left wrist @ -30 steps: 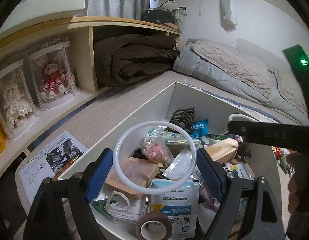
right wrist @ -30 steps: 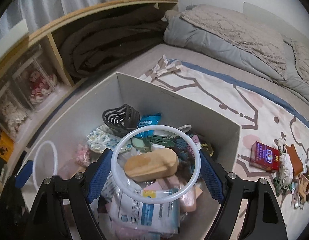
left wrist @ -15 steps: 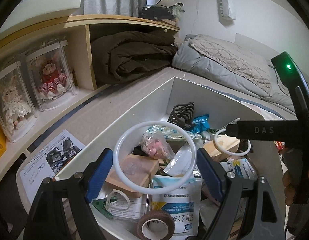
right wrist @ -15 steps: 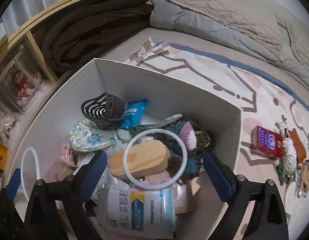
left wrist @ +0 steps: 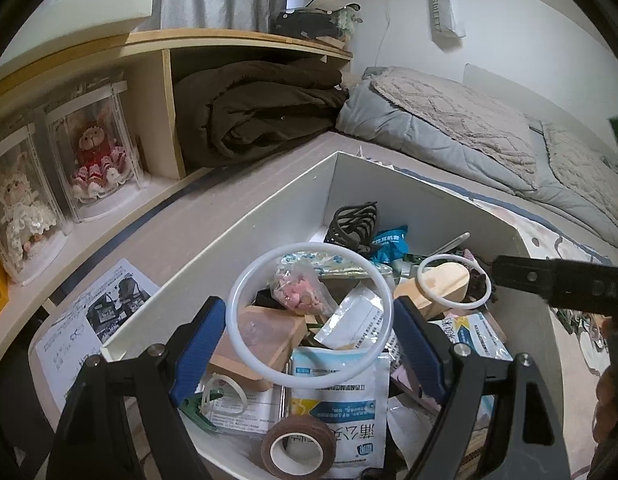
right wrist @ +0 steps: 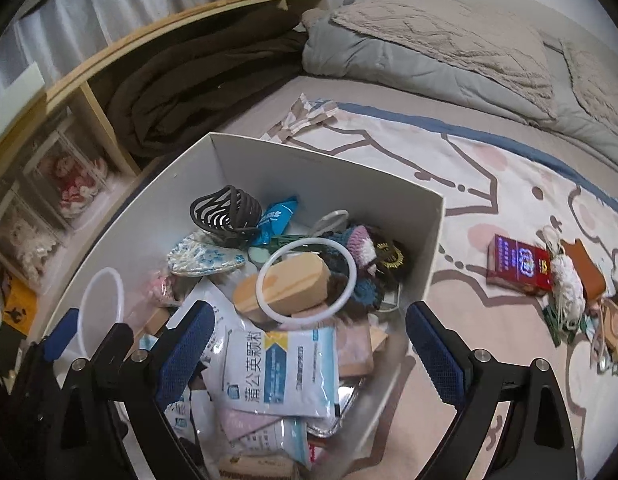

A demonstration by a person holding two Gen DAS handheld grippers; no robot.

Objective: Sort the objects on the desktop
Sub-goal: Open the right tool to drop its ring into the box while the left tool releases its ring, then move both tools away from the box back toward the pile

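My right gripper (right wrist: pixel 309 356) wide, empty; its white plastic ring (right wrist: pixel 306 279) lies in white cardboard box (right wrist: pixel 329 168). Left gripper (left wrist: pixel 309 344) clamps second white ring (left wrist: pixel 309 314); I release next.

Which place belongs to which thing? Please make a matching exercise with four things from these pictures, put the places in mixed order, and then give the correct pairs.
Things:
1. red box
2. brown tape roll
3. black hair claw
4. wooden block

Places:
a. in the far corner of the white box
b. under a loose white ring
c. on the patterned blanket, outside the white box
d. by the near wall of the white box, as the left wrist view shows it

Pairs: 1-c, 2-d, 3-a, 4-b
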